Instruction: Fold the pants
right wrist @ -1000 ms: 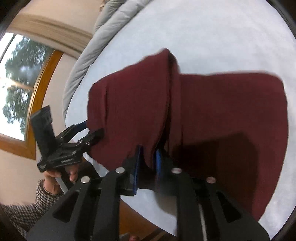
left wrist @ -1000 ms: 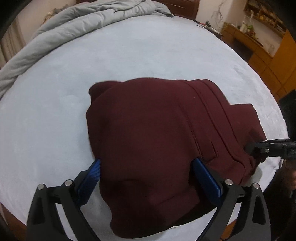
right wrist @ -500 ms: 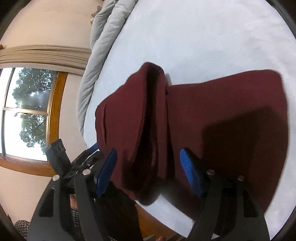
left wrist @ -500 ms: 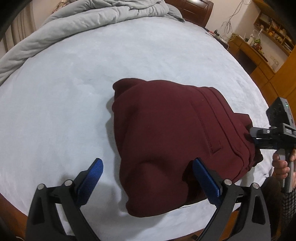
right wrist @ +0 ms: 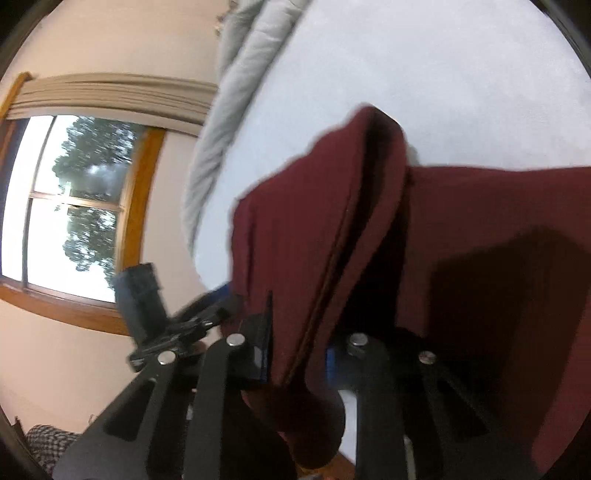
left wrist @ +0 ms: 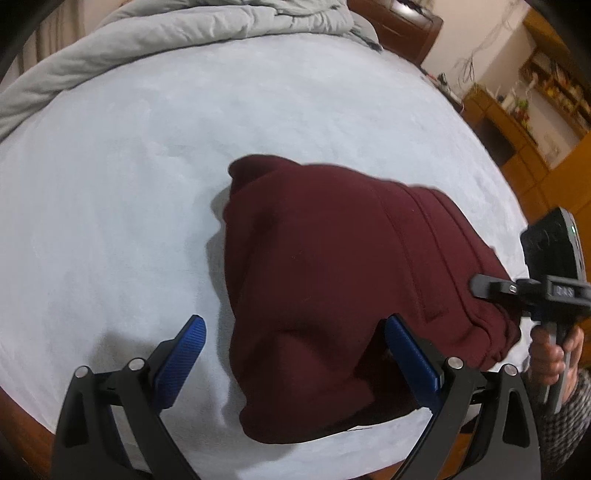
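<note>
Left gripper [left wrist: 291, 362], released, is held over the near edge of the pants [left wrist: 332, 280], blue pads [left wrist: 181, 358] straddling the fold without contact. Right gripper [right wrist: 295, 354], opened half a second ago, has just been closed again on the doubled edge. A re-grip is implied. On the bed [left wrist: 147, 184], the maroon bundle's long axis runs from the near edge toward the grey duvet [left wrist: 184, 33].

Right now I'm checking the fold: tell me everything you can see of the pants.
The pants are dark maroon, thick soft knit, folded into a bulky stack on the pale bed near its edge. Seams run along the top layer. The right tool has just closed on a raised fold at the stack's near end. The left tool hangs open, its pads on either side of a corner of the stack; contact is unclear.
</note>
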### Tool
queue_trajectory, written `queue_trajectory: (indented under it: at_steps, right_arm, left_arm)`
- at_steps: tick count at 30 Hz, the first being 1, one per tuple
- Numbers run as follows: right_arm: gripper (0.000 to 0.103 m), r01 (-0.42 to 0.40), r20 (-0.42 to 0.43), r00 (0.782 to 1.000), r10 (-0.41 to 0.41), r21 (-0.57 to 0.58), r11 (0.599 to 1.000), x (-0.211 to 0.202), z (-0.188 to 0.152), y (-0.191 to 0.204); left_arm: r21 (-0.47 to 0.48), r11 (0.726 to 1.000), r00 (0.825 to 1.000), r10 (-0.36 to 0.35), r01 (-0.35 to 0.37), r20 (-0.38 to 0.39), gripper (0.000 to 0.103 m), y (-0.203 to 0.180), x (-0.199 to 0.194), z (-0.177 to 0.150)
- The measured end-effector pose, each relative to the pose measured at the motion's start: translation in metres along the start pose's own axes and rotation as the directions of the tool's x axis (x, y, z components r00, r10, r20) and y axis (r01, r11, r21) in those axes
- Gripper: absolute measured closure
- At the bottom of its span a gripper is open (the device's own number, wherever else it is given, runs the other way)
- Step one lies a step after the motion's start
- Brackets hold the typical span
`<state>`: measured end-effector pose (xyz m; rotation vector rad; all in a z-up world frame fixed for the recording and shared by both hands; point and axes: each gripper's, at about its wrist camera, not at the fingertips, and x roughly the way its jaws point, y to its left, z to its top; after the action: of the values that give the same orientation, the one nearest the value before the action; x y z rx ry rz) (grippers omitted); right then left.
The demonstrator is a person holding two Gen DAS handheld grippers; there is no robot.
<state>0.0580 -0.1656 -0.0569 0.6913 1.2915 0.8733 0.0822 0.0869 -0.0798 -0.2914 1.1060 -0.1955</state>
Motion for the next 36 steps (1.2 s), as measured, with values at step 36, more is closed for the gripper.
queue_trajectory:
  at_steps: [36]
  right_arm:
    - [0.051,0.349,0.246,0.909,-0.336,-0.009,0.937,-0.141,-0.027,-0.043]
  left_arm:
    - [0.155,0.986,0.998,0.061,-0.059,-0.007,0.004,-0.099,0.034,0.04]
